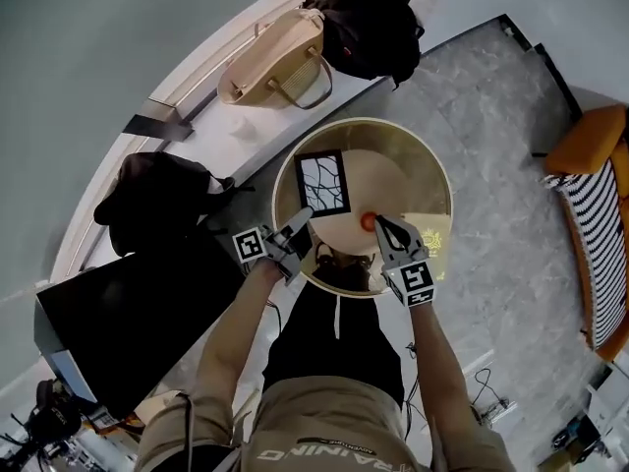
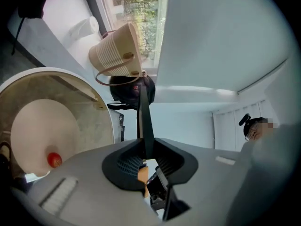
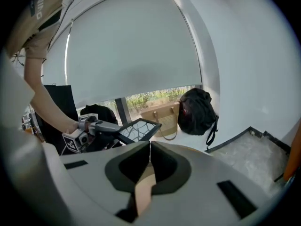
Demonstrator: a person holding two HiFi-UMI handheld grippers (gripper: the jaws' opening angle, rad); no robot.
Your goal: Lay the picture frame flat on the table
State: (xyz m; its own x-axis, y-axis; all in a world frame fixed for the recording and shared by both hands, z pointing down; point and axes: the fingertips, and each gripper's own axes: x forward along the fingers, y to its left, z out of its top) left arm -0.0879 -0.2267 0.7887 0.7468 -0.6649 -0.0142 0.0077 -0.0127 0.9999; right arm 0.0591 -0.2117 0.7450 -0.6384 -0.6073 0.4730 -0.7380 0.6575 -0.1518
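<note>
Head view: nearest, my left gripper [image 1: 300, 220] at the table's [image 1: 433, 168] 8 o'clock rim, pinching the picture frame [image 1: 322, 182], which hung over the top at 10 o'clock. Right gripper [image 1: 385, 226] was at 5 o'clock, beside a red ball [image 1: 369, 221].

Left gripper view: jaws narrow, clamped on the frame's thin edge.

Right gripper view: jaws together, empty. Frame looked tilted, off the tabletop. Judged: lowering and release remained.

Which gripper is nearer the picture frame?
Left. The left gripper grips the picture frame by its near corner; the right gripper is apart, right of it in the head view.
</note>
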